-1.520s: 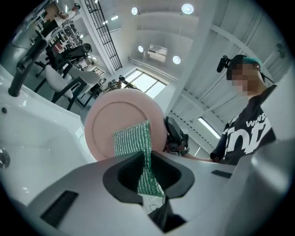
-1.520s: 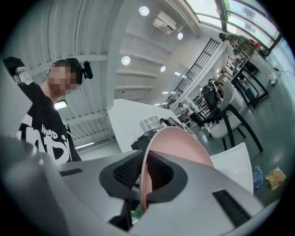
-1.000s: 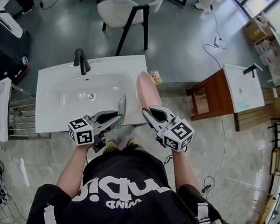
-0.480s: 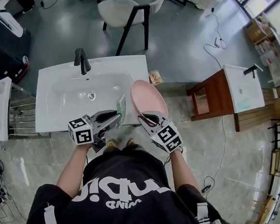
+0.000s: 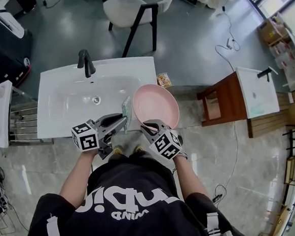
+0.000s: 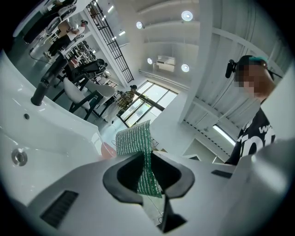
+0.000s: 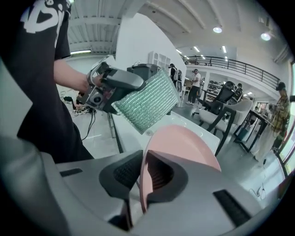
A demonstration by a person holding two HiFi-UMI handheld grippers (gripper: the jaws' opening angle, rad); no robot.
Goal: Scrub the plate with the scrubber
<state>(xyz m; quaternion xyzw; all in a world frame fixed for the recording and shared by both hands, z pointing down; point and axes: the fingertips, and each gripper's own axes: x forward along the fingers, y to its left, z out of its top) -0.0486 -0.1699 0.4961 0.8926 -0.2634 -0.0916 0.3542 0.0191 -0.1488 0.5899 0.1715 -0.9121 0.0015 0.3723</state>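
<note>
Plate [image 5: 156, 105] of smooth pale pink, round and shallowly dished, hangs over the right front corner of the glossy white sink surface [image 5: 56, 118]. The right claw [image 5: 147, 125] is clamped on its near rim, ribbed dark pads pressing both faces. Just left of the plate, the scrubber [image 5: 126, 108], a thin rectangular pad of green woven mesh with a slight sheen, stands on edge, pinched at its lower end by the left claw [image 5: 121, 121]. Whether mesh and plate touch cannot be told. A matte black faucet [image 5: 85, 63] stands behind the oval bowl. The plate's underside is hidden.
</note>
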